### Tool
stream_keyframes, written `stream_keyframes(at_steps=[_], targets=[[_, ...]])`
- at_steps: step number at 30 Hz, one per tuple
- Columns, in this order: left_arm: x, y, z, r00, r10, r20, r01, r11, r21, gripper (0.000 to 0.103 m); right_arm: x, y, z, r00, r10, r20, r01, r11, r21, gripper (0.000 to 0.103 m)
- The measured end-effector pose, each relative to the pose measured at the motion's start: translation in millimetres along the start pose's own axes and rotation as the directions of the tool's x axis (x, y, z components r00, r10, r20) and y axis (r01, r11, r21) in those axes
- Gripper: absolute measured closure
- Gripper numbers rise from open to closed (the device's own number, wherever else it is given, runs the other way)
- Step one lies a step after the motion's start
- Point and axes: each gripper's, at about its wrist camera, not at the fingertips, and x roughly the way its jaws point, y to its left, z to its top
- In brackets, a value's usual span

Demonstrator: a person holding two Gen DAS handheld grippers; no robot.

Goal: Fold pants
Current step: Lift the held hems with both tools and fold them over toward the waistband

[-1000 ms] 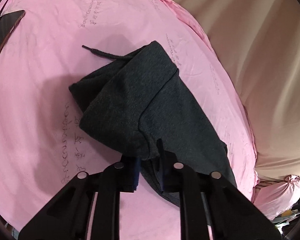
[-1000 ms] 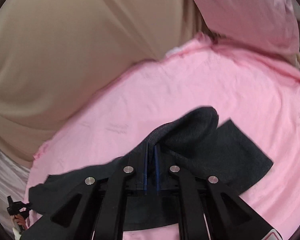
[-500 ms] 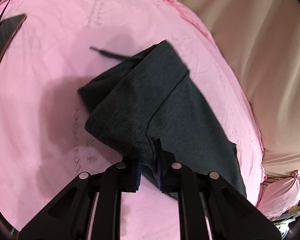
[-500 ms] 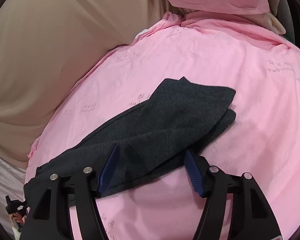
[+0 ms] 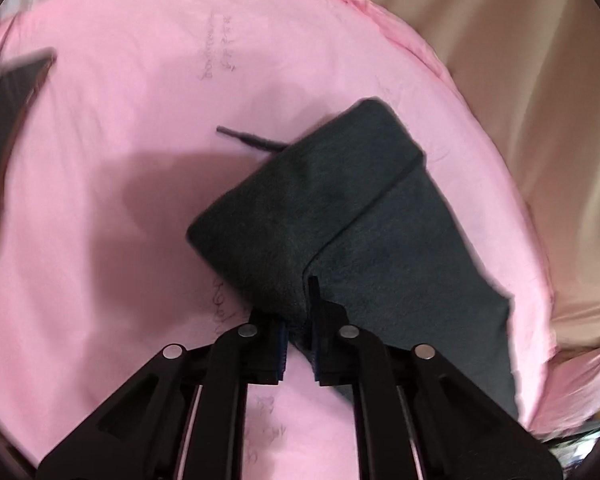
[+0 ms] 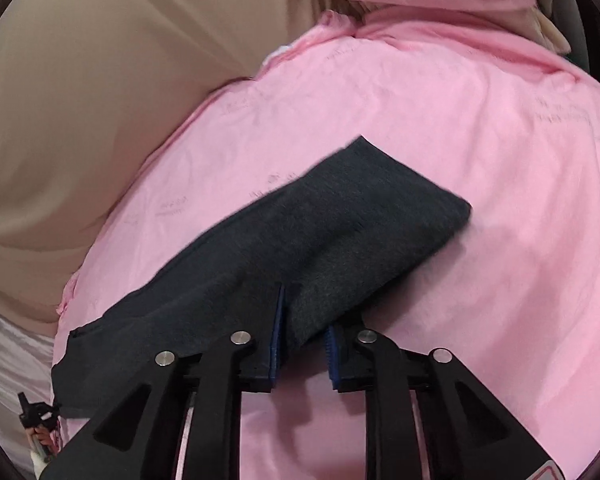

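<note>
A pink sheet [image 5: 120,200] covers the bed so the dark grey pants [image 5: 340,216] can lie flat, folded over. The left gripper [image 5: 299,322] clamps the fold's near corner; the right gripper [image 6: 302,332], jaws just closing, straddles another folded edge.

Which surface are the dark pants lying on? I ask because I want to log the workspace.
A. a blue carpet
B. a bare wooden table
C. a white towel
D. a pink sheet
D: in both wrist views the dark pants lie on a pink sheet, which spreads out on every side of them.
</note>
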Motion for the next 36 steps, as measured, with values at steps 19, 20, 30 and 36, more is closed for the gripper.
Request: stream_keyframes(at_steps=[19, 20, 30, 36], targets=[[-18, -35, 21, 0.994, 0.077, 0.073, -0.082, 0.995, 0.056, 0.094, -98, 91, 103, 0.917, 0.197, 0.347, -0.107, 0.959, -0.261, 0.101], [-19, -36, 22, 0.993, 0.079, 0.082, -0.084, 0.995, 0.057, 0.094, -91, 79, 101, 0.928, 0.160, 0.337, -0.078, 0.967, -0.243, 0.101], [2, -21, 10, 0.996, 0.075, 0.056, -0.078, 0.995, 0.056, 0.094, 11, -33, 49, 0.994, -0.105, 0.035, 0.106, 0.994, -0.029, 0.101], [-10, -55, 34, 0.993, 0.071, 0.096, -0.080, 0.992, 0.094, 0.095, 0, 13, 89, 0.995, -0.028, 0.091, 0.034, 0.997, -0.071, 0.101]])
